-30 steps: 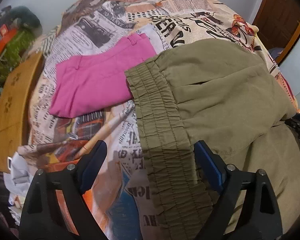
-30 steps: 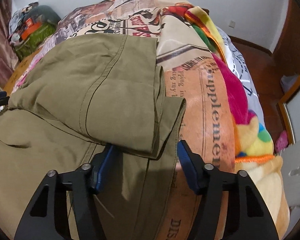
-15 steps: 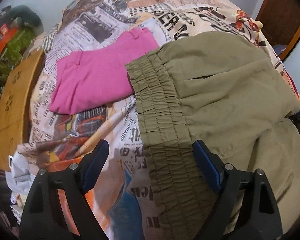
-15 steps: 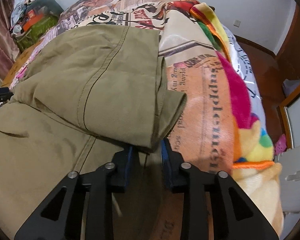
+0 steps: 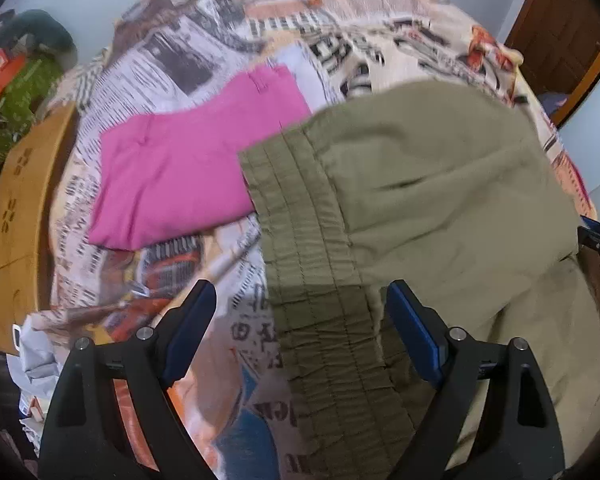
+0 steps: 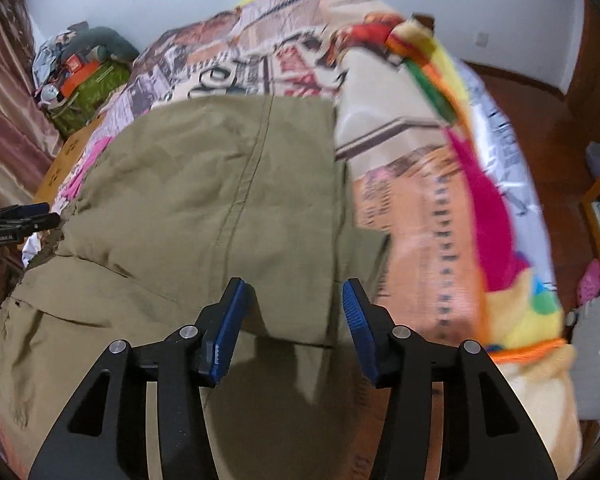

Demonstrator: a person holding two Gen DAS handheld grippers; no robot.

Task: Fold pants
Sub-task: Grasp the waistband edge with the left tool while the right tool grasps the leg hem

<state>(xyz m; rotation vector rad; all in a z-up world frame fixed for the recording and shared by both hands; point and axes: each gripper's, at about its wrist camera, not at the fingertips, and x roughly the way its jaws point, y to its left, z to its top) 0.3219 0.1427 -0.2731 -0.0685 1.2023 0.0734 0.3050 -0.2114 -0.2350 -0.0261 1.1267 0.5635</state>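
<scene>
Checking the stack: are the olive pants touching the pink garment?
Touching. Left wrist view: the olive pants waistband overlaps the pink garment edge, no blanket between.

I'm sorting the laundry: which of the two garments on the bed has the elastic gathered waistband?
The olive-green pants: their ribbed, stitched waistband runs down between the left gripper's open fingers. The pink garment beside them is flat and smooth.

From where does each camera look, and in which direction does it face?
Left wrist: sits on the left gripper, jaws open, looking steeply down at the olive pants waistband and pink garment.
Right wrist: sits on the right gripper, jaws opening, looking down at the pants' folded leg.
Shared: pants, newspaper-print blanket; each view shows the other gripper at its edge.
</scene>
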